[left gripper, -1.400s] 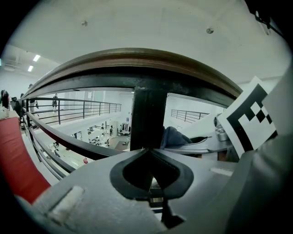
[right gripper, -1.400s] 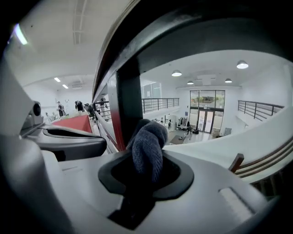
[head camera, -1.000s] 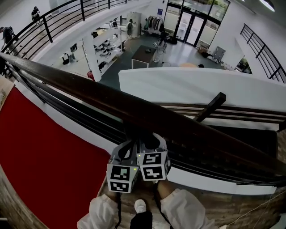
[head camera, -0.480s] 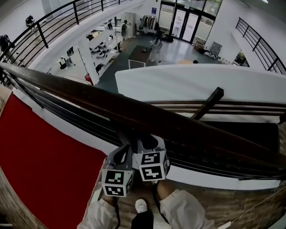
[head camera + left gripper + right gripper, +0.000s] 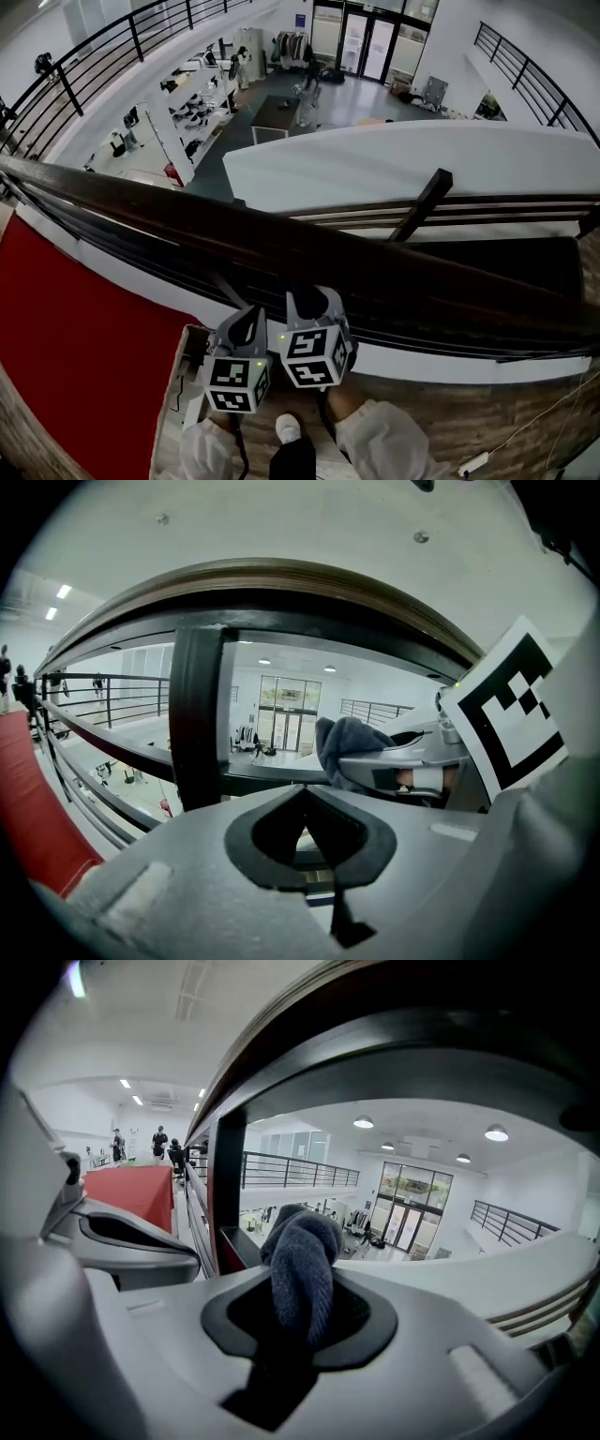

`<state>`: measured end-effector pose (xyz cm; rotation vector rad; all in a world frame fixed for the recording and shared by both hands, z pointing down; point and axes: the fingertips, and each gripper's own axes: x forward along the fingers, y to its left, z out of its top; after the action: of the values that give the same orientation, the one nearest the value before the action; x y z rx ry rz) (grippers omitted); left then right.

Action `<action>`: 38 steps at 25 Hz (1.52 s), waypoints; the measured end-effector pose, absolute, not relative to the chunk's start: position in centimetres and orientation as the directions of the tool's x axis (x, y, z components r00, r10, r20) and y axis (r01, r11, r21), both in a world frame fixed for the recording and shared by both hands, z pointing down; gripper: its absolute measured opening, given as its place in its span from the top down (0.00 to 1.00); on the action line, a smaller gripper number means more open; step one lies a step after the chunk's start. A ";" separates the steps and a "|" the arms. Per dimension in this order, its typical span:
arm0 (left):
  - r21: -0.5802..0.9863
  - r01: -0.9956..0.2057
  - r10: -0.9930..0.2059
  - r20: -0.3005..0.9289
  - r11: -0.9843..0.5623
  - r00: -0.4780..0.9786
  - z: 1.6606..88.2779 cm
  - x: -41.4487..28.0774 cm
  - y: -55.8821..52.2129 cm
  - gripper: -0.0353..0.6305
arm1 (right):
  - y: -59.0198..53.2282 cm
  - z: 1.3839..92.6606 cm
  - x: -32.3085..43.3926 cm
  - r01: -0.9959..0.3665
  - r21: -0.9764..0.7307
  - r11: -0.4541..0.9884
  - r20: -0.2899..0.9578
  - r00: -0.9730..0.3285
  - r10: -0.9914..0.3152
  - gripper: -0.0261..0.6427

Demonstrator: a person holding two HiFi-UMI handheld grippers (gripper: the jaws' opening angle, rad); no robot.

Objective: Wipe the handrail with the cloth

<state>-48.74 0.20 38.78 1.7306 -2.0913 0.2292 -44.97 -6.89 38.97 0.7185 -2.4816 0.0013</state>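
The right claw [image 5: 310, 306] pinches the bunched grey cloth [image 5: 302, 1252] up close under the dark handrail [image 5: 281, 240], seemingly to rub its underside, while the left claw [image 5: 246, 328] rides alongside, closed and empty.

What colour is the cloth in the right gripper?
Dark bluish grey. The cloth shows best in the right gripper view, clamped by the right gripper.
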 end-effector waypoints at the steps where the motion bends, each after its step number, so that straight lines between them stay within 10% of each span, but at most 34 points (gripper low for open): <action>1: 0.131 -0.970 -0.901 0.413 0.204 -0.133 38.7 -48.0 -0.1 0.94 | -7.2 38.9 -44.2 -0.503 0.145 0.852 0.507 -0.702 -0.501 0.82; 38: 0.105 -0.994 -0.925 0.378 -0.003 0.042 37.5 -22.7 -10.8 0.94 | -16.4 39.1 -15.6 -0.686 0.149 0.712 0.483 -0.577 -0.658 0.82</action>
<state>-22.69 -10.77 37.51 1.9879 -1.9419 0.2845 -15.62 -16.44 39.15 1.0256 -2.4039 0.0734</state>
